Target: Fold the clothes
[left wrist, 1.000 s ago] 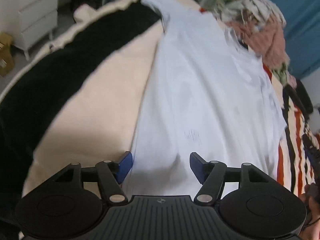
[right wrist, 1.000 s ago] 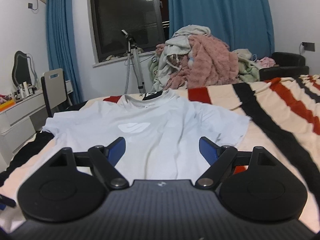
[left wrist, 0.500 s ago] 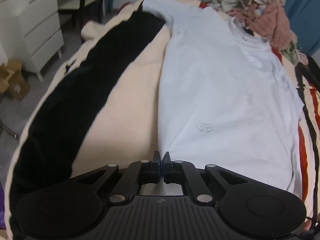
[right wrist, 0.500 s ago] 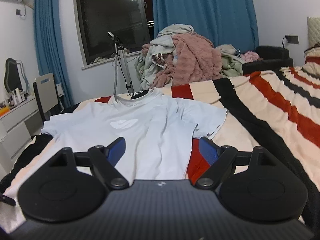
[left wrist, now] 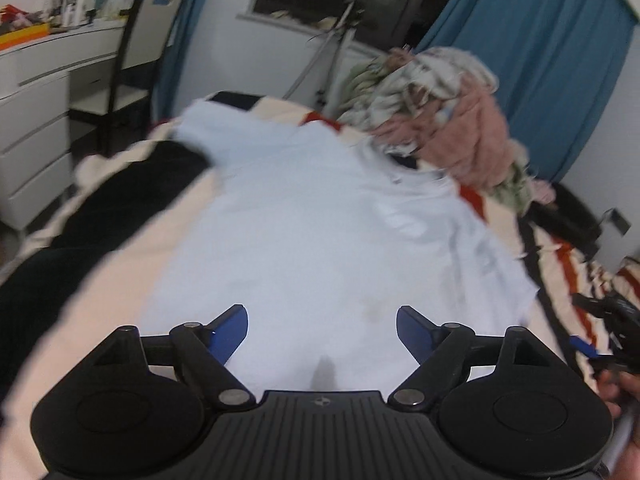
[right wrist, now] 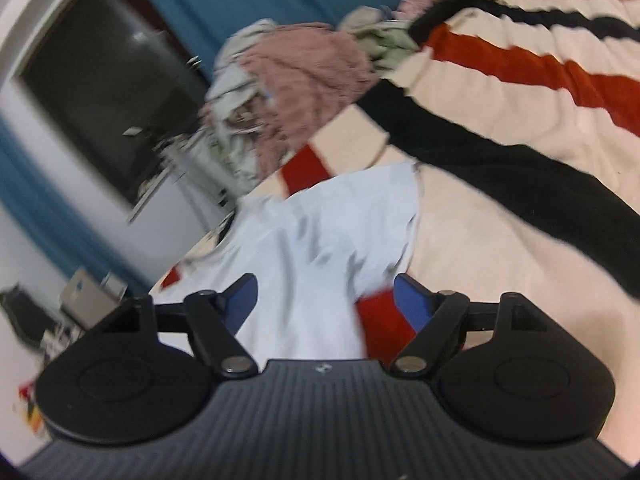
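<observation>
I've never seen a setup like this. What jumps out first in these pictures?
A pale blue T-shirt lies spread flat on a bed with a red, black and cream striped blanket. Behind it, by the blue curtains, a heap of clothes is piled high. Nothing is held in either view.

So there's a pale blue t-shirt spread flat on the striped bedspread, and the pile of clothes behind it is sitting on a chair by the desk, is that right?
Not quite. The pale blue t-shirt does lie spread on the striped bedspread, but the pile of clothes sits at the far end of the bed by the blue curtain, not on the chair. The left wrist view shows it.
</observation>
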